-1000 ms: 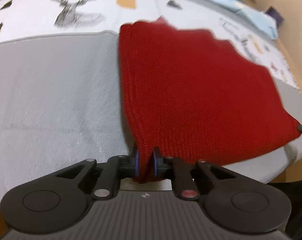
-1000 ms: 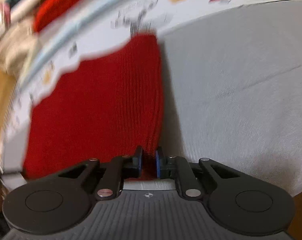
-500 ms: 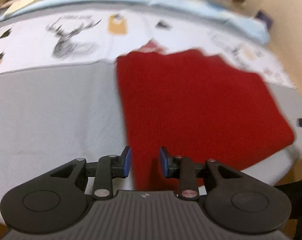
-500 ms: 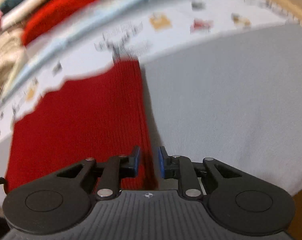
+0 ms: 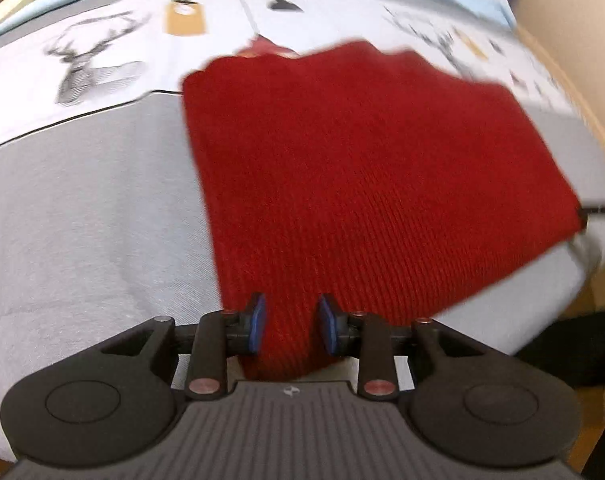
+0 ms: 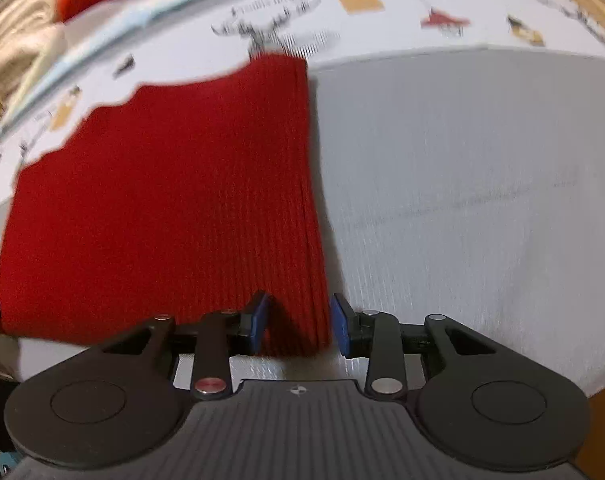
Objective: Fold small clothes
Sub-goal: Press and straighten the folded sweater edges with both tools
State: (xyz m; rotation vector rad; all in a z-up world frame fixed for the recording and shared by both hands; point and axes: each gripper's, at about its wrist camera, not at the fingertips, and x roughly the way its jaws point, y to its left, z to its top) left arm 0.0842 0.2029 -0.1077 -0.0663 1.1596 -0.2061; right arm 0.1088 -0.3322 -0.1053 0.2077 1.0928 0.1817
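Both jaws now off the ribbed red knit [image 5: 374,184], left gripper [image 5: 289,322] parted, right gripper [image 6: 298,322] opening.

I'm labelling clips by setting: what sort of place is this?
Probably a bedroom at home. A red knitted garment lies on a grey bedsheet, beyond it a cover printed with deer, and folded clothes are piled behind.
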